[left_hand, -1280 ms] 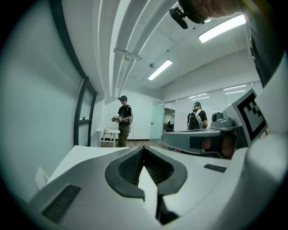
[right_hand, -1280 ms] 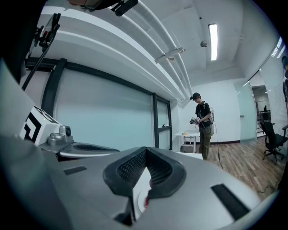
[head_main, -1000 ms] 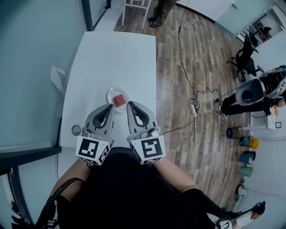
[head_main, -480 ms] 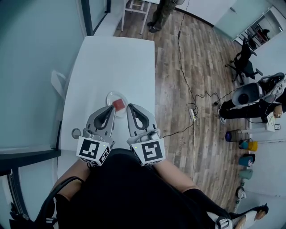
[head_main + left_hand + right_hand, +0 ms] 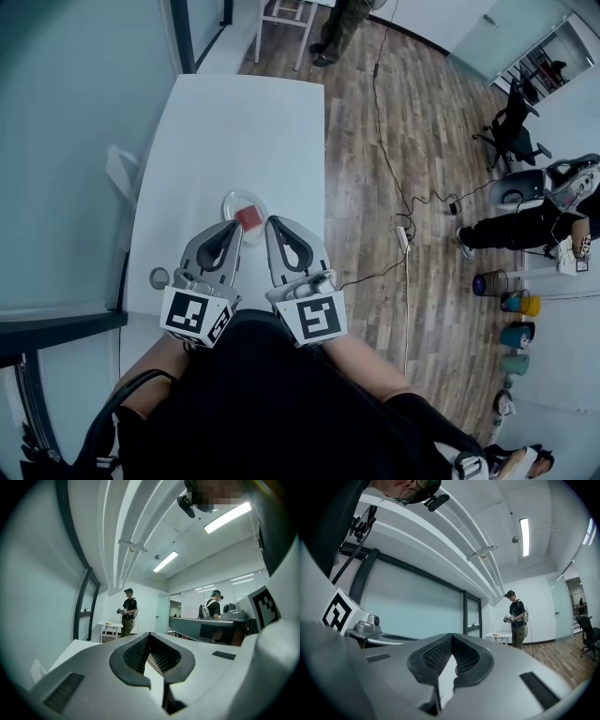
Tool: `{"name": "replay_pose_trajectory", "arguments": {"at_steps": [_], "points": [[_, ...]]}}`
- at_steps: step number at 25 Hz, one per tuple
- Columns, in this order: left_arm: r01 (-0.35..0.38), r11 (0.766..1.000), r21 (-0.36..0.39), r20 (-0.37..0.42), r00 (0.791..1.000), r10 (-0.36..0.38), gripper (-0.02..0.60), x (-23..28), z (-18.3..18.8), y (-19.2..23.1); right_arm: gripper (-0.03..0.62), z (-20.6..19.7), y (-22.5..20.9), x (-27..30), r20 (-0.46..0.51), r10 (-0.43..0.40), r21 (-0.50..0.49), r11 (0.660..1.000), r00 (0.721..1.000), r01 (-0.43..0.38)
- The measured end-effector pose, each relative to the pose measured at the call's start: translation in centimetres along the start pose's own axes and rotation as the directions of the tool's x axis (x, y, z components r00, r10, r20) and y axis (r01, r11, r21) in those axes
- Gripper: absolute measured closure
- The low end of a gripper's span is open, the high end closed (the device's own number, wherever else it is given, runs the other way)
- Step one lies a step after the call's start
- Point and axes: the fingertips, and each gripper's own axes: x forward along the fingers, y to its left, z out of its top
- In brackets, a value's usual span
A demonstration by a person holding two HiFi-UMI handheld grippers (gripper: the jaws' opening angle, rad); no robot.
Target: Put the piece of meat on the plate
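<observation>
We wear a black top (image 5: 253,394), and a thin black strap (image 5: 131,396) loops at our left side. Our two tools are light grey plastic. The left gripper (image 5: 231,225) and the right gripper (image 5: 273,223) share one build: two smooth grey jaws that narrow to a rounded tip, with a dark teardrop-shaped opening between them. At the rear of each sits a white cube, the left cube (image 5: 195,315) and the right cube (image 5: 314,315), both printed with black square markers. In the gripper views our pads (image 5: 136,656) are black and finely ribbed, and dark ribbed slots (image 5: 63,692) are set into the grey shells.
</observation>
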Motion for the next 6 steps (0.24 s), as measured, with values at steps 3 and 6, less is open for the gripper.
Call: {"name": "replay_pose_trajectory", "arguments": {"at_steps": [3, 6], "points": [[0.004, 1.000, -0.003, 0.004, 1.000, -0.004, 0.578, 0.08, 0.05, 0.01, 0.591, -0.08, 0.18, 0.22, -0.004, 0.006, -0.006, 1.000, 1.000, -0.006], [0.010, 1.000, -0.003, 0.007, 1.000, -0.010, 0.578, 0.16, 0.11, 0.16, 0.591, -0.19, 0.39, 0.53, -0.008, 0.011, -0.009, 1.000, 1.000, -0.011]]}}
